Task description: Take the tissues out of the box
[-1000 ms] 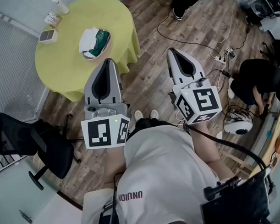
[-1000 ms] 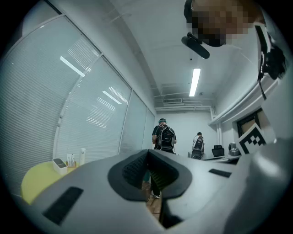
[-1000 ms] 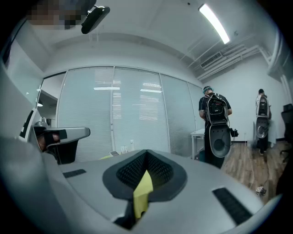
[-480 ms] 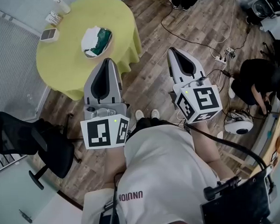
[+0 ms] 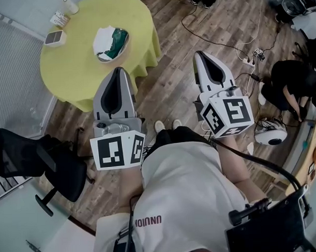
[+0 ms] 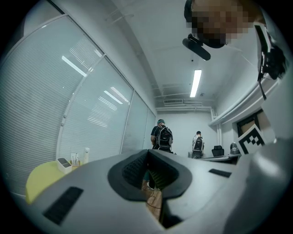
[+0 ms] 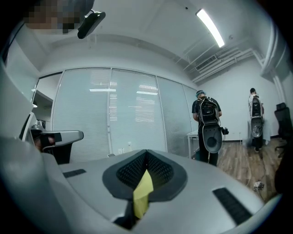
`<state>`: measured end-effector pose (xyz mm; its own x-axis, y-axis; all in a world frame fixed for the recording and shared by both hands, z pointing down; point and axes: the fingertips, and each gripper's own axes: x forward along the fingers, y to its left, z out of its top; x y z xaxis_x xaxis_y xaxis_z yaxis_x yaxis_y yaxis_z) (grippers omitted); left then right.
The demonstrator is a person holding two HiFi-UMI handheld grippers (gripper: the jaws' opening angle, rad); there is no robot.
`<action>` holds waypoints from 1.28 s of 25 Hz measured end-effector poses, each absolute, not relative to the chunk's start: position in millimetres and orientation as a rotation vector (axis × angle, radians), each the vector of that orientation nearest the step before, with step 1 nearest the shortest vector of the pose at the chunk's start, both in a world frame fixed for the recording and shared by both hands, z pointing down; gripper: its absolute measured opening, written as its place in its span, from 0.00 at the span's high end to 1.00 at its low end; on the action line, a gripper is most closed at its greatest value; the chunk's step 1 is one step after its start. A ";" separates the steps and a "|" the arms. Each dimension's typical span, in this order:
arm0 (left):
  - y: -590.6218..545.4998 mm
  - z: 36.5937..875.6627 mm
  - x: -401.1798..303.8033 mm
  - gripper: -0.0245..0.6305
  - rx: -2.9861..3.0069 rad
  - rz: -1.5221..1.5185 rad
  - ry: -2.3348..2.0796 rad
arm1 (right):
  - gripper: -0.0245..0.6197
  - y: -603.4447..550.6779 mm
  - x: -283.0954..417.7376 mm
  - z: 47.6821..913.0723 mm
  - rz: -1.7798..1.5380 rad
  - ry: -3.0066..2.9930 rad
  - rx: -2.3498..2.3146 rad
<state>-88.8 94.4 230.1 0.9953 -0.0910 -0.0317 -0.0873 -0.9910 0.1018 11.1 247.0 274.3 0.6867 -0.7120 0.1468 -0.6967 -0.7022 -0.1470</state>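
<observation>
Green and white, the tissue box [image 5: 111, 43] sits on the round yellow-green table [image 5: 73, 74], toward the table's far half. White tissues [image 5: 102, 38] bunch up out of its top on the left side, so the box isn't emptied yet. Its long axis looks to run on a diagonal across the table, though the steep view makes that hard to be sure of.

The left tool [image 5: 118, 71] hangs at the table's near edge, tip aimed almost straight at the box, clenched with nothing in it. The right tool [image 5: 200, 55] is off the table's right side, over the wood floor [image 5: 172, 81] and well apart from the box, and it's clamped together too. A yellow sliver shows in its slit, which I take for the tablecloth beyond rather than anything held.

The left tool is clearly nearer. The box lies ahead of it, further in over the table, so I'd expect it to open up before any reach. A small white device [image 5: 55, 37] and a bottle [image 5: 67, 5] stand at the table's far left rim, clear of that line.
</observation>
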 end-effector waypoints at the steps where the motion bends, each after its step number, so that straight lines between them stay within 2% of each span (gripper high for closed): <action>1: 92.5 231.9 -91.2 0.94 3.033 -0.054 -0.134 | 0.93 246.8 8.5 275.2 -0.296 1.164 -2.817; 14: 75.4 246.9 -79.4 0.94 3.030 -0.030 -0.125 | 0.93 245.2 21.1 290.1 -0.312 1.083 -2.846; 32: 24.0 249.5 33.7 0.94 3.046 -0.001 -0.446 | 0.93 170.6 167.1 305.7 -0.340 1.384 -2.750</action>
